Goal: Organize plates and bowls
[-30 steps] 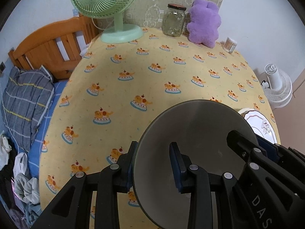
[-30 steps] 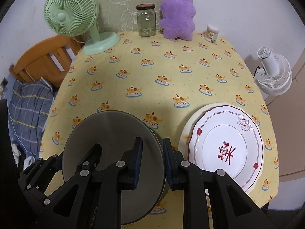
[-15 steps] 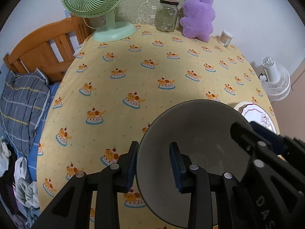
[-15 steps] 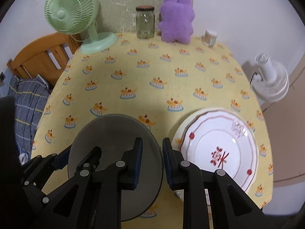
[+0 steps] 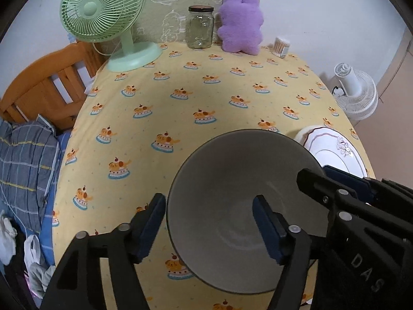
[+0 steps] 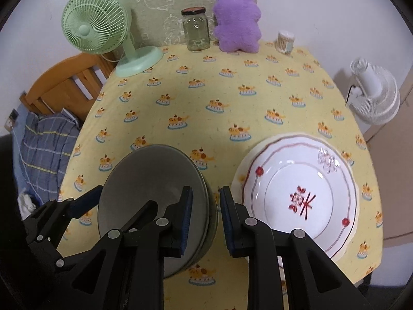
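A round table under a yellow cloth with a cake-and-dog print fills mid-frame. At its far edge stand a green fan, a jar, a purple plush and a cotton-swab tub, against a white wall with a green panel. At left are a wooden bed frame and plaid bedding; at right, a white fan.

A green fan, glass jar and purple plush toy line the table's far edge.
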